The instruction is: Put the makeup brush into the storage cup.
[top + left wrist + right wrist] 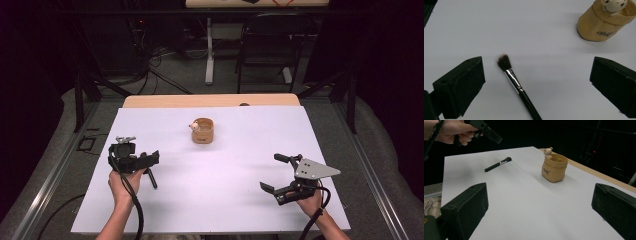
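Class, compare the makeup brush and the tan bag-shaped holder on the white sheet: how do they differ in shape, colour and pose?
The makeup brush is thin and long; the holder is squat and rounded. The brush is black with a silver ferrule; the holder is tan with a small bear figure at its rim. The brush lies flat; the holder stands upright. Both rest ungripped on the white sheet.

The high view looks forward and down from above the person's side, taking in the whole white table [215, 195]. The left gripper view looks steeply down from close above the table at a makeup brush [517, 85]. The right gripper view looks low across the table. All three share the tan pot [202, 131].
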{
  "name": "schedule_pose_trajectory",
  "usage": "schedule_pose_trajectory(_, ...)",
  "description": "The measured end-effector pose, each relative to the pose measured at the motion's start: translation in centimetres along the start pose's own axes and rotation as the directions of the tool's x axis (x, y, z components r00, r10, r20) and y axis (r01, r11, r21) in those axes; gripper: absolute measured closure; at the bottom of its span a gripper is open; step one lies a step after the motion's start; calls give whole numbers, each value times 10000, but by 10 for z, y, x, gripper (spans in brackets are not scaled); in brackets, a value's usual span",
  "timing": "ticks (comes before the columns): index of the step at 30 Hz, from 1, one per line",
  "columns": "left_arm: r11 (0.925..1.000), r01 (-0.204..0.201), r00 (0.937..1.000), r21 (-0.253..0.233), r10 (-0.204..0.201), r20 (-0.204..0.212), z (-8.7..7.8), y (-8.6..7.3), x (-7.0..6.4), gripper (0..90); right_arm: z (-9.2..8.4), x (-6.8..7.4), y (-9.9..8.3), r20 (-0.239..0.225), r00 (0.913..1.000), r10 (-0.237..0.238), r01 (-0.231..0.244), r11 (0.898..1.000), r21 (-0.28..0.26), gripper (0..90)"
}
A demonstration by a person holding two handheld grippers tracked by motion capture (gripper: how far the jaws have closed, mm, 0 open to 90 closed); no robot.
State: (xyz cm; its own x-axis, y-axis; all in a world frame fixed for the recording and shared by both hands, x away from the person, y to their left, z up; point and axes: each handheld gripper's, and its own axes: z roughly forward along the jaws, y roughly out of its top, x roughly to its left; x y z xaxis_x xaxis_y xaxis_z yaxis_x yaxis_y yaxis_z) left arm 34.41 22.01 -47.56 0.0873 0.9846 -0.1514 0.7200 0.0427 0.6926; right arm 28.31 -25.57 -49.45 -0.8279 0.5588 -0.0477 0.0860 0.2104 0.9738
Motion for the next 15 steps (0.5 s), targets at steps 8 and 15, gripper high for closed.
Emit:
schedule_pose_trajectory(8, 9965, 514, 9987, 657, -516, 17, 9, 8, 5, 0, 0, 0, 0, -21, 10000, 8, -8, 10000, 9, 4)
schedule_pose_trajectory(15, 9832, 940, 9956, 1564, -926, -167, 22, 13, 12, 0, 0, 0, 0, -62, 10000, 21, -21, 10000, 44, 6)
